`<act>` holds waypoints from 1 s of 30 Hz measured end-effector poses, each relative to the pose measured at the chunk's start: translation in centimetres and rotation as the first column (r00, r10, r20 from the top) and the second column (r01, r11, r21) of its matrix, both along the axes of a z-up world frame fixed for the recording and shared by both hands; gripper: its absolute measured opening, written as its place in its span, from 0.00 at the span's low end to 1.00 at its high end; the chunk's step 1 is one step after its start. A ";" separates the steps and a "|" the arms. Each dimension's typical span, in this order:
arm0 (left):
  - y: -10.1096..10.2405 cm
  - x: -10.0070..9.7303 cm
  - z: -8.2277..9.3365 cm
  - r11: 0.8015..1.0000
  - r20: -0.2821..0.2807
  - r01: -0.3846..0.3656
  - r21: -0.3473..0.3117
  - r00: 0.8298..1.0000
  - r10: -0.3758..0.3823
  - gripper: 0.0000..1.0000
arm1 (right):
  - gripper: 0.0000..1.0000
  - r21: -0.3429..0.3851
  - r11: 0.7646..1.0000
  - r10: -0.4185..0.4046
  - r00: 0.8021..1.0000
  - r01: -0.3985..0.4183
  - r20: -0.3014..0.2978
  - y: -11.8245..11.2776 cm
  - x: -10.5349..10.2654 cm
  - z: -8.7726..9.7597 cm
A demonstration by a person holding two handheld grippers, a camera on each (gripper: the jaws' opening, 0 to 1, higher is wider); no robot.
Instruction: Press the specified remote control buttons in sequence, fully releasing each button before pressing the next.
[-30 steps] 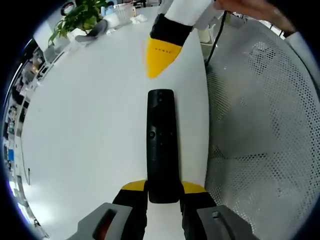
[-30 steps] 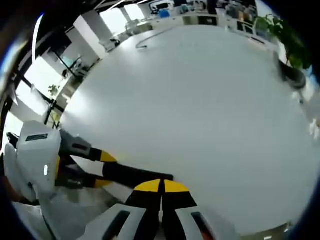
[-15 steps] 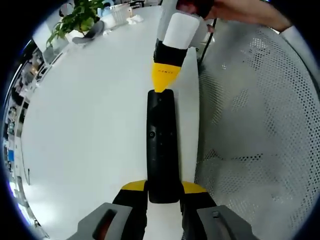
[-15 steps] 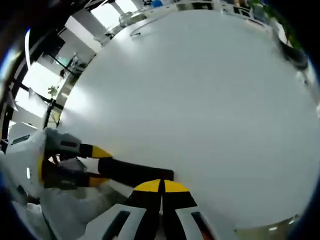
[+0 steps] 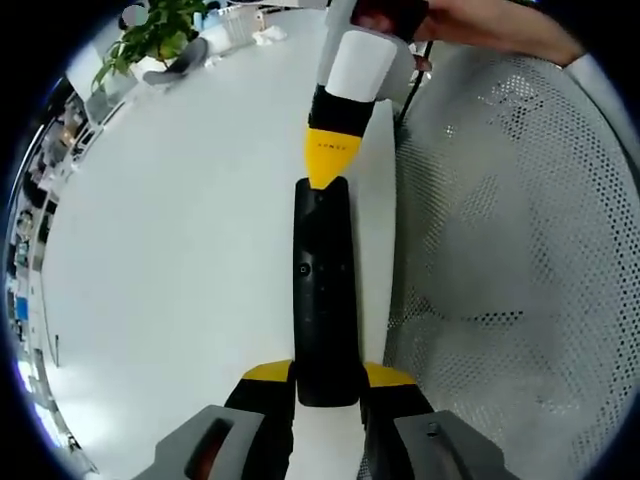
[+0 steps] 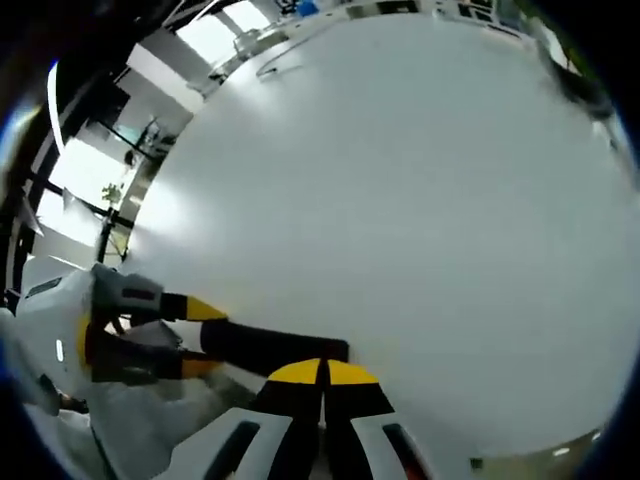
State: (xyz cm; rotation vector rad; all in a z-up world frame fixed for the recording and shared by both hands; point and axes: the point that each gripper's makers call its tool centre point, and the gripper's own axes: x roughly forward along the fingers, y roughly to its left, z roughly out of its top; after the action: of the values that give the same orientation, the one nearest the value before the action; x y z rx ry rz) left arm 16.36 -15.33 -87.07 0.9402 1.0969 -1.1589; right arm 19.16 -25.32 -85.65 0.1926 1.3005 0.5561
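Note:
A long black remote control (image 5: 323,285) lies lengthwise along the left gripper view, over the white table. My left gripper (image 5: 325,375) is shut on its near end, one yellow-tipped jaw on each side. My right gripper (image 5: 330,160) comes down from the top of that view, shut, its yellow tip touching the remote's far end. In the right gripper view the right gripper (image 6: 322,372) has its yellow tips closed together right above the remote (image 6: 285,348). The left gripper (image 6: 205,338) holds the remote from the left there.
The white table (image 5: 180,230) stretches wide to the left. A grey mesh chair (image 5: 500,250) stands close on the right. A potted plant (image 5: 160,30) and small items sit at the far end. A hand (image 5: 470,20) holds the right gripper; a black cable (image 5: 410,95) hangs beside it.
The right gripper has come down and nearer, from hanging above the table to touching the remote's far end. The left gripper keeps the remote still.

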 end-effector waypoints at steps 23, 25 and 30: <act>0.1 0.1 0.0 1.000 -0.004 0.014 -0.026 1.000 -0.014 0.24 | 0.00 0.032 0.999 0.002 0.999 -0.001 -0.033 0.6 0.0 0.4; 0.1 0.1 0.0 0.999 -0.005 0.012 -0.034 1.000 -0.012 0.24 | 0.00 0.060 0.998 -0.001 1.000 0.003 -0.030 0.9 0.1 0.7; 0.1 0.0 0.1 0.998 0.000 0.018 -0.059 1.000 -0.018 0.24 | 0.00 0.082 0.997 0.001 0.999 0.003 -0.048 1.2 -0.1 0.7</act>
State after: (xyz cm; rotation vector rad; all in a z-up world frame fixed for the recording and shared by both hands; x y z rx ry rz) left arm 16.38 -15.22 -87.00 0.9054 1.0509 -1.2003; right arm 19.05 -24.12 -84.96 0.2761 1.3252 0.6075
